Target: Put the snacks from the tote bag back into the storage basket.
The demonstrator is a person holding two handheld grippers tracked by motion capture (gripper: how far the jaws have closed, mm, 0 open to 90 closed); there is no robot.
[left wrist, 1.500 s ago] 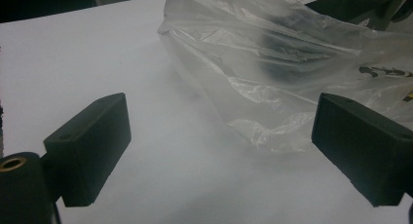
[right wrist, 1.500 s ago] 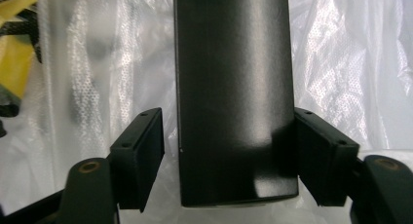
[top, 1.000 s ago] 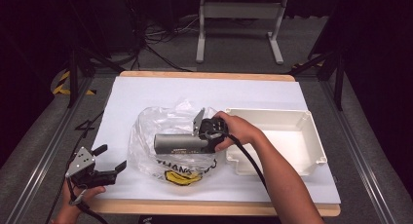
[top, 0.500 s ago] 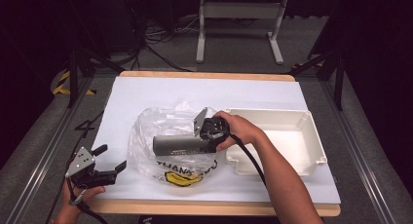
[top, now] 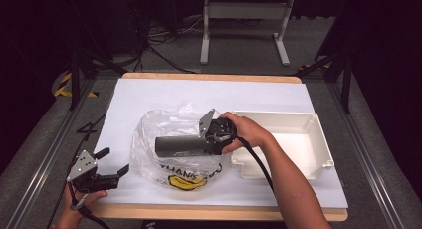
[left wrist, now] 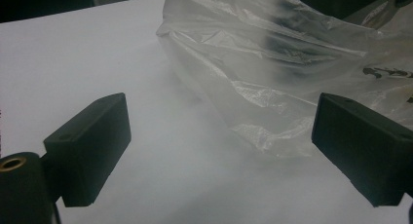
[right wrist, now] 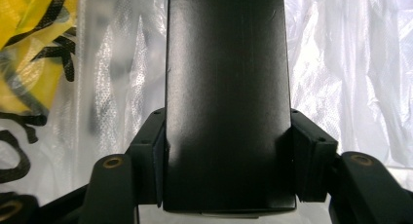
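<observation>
- the right gripper (top: 211,139) has its two black fingers (right wrist: 148,156) closed on a long dark box (right wrist: 226,97), one pad pressed against each side of the box's near end.
- in the right gripper view the box runs straight up and away from the fingers, with its smooth dark top face showing.
- seen from the high view, the box (top: 181,145) lies level and points toward the left of the bench, held over a clear plastic bag (top: 164,134).
- the bag is crumpled and see-through, spread on the white sheet near the middle of the bench (top: 149,92); it carries black lettering and a yellow print (top: 185,181) on its near side.
- in the right gripper view the same yellow and black print (right wrist: 34,53) shows at the upper left, behind the box.
- the person's right hand (top: 244,132) wraps the gripper's body, and the forearm comes in from the bottom right; a black cable trails along it.
- just to the right of the bag sits a white shallow tray (top: 303,139), its left edge close to the right hand.
- the left gripper (top: 107,162) is at the near left corner of the bench, well apart from the box; its fingers (left wrist: 90,146) stand wide open with nothing between them.
- in the left gripper view the bag (left wrist: 292,73) lies ahead of the open fingers, its edge resting on the white sheet.
- the left hand (top: 82,204) holds that gripper low, by the front edge of the bench.
</observation>
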